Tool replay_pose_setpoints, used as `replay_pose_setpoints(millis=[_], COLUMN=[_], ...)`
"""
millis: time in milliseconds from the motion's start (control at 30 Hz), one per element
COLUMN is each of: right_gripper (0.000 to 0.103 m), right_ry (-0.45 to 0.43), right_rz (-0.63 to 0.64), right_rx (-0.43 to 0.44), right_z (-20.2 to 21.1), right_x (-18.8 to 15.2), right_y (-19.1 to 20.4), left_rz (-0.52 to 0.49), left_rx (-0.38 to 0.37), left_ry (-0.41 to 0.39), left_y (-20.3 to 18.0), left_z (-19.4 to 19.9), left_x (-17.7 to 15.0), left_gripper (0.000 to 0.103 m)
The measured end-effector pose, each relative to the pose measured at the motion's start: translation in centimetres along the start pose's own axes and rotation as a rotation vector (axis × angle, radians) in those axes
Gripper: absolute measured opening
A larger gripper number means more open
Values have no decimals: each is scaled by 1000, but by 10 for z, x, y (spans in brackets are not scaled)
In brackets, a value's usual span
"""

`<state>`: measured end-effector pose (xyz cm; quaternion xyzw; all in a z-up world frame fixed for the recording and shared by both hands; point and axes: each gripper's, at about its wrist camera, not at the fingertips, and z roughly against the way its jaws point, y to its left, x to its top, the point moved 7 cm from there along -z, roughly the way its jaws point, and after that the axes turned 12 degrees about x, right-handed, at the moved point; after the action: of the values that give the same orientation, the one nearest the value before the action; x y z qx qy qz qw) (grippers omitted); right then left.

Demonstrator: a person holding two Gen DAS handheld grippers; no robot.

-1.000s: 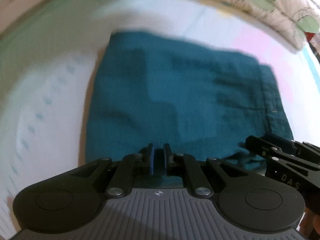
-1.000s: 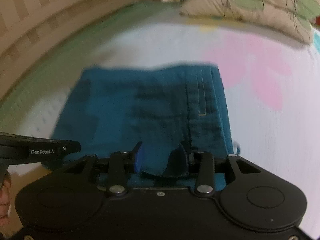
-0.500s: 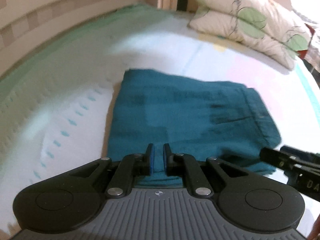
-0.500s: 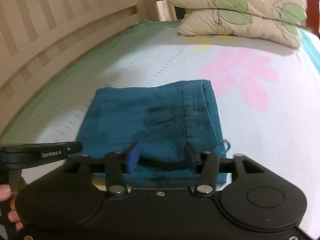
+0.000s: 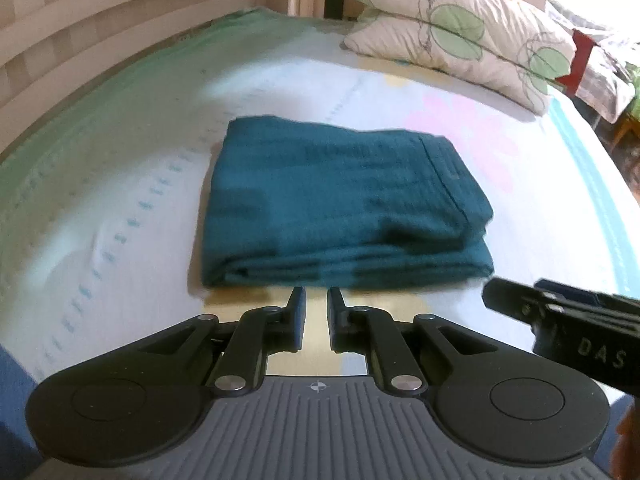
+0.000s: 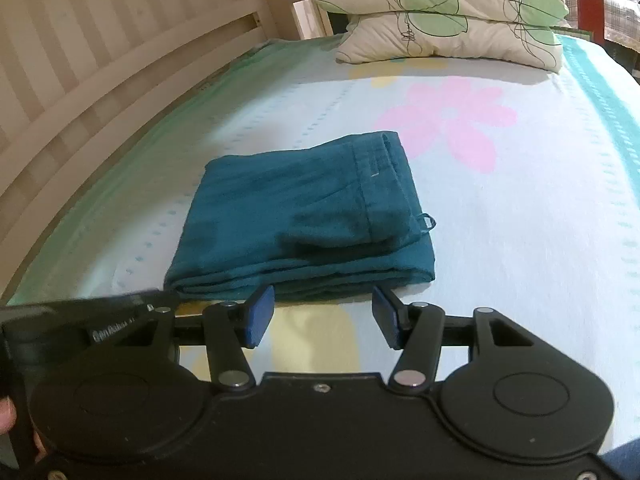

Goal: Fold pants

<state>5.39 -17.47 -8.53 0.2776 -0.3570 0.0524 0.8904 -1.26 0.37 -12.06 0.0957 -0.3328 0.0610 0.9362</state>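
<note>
The teal pants [image 5: 340, 204] lie folded in a flat rectangular stack on the bed sheet [image 5: 120, 184]; they also show in the right wrist view [image 6: 296, 216], with a small loop sticking out at the right edge. My left gripper [image 5: 317, 294] sits just in front of the stack's near edge, jaws a narrow gap apart, holding nothing. My right gripper [image 6: 322, 298] is open and empty, also just short of the near edge. Each gripper shows at the side of the other's view.
Two leaf-print pillows [image 6: 448, 20] lie at the head of the bed. A slatted wooden bed rail [image 6: 100, 64] runs along the left side. A pink flower print [image 6: 448, 120] marks the sheet beyond the pants.
Both grippers have drawn back from the pants and off the cloth. The right gripper let go of the fabric edge and opened wider. The left jaws have parted slightly.
</note>
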Motion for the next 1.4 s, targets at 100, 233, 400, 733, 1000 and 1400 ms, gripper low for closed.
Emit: replay_pose_setpoints(millis=[100, 233, 400, 733, 1000, 1400], right_gripper=[61, 61, 61, 61, 61, 61], right_ry=[3, -5, -6, 7, 6, 10], right_rz=[4, 3, 13, 39, 56, 70], right_rx=[-1, 3, -5, -13, -19, -31], right_z=[2, 4, 4, 2, 5, 3], right_x=[-3, -7, -11, -19, -17, -17], right_y=[4, 9, 14, 25, 25, 27], left_rz=[-14, -24, 22, 0, -28, -32], left_rx=[28, 48, -10, 5, 15, 20], left_ry=[-23, -62, -59, -58, -71, -76], left_y=[0, 3, 7, 6, 5, 5], left_z=[5, 9, 8, 5, 6, 6], left_x=[-6, -12, -15, -22, -24, -24], left_gripper=[11, 11, 11, 11, 11, 11])
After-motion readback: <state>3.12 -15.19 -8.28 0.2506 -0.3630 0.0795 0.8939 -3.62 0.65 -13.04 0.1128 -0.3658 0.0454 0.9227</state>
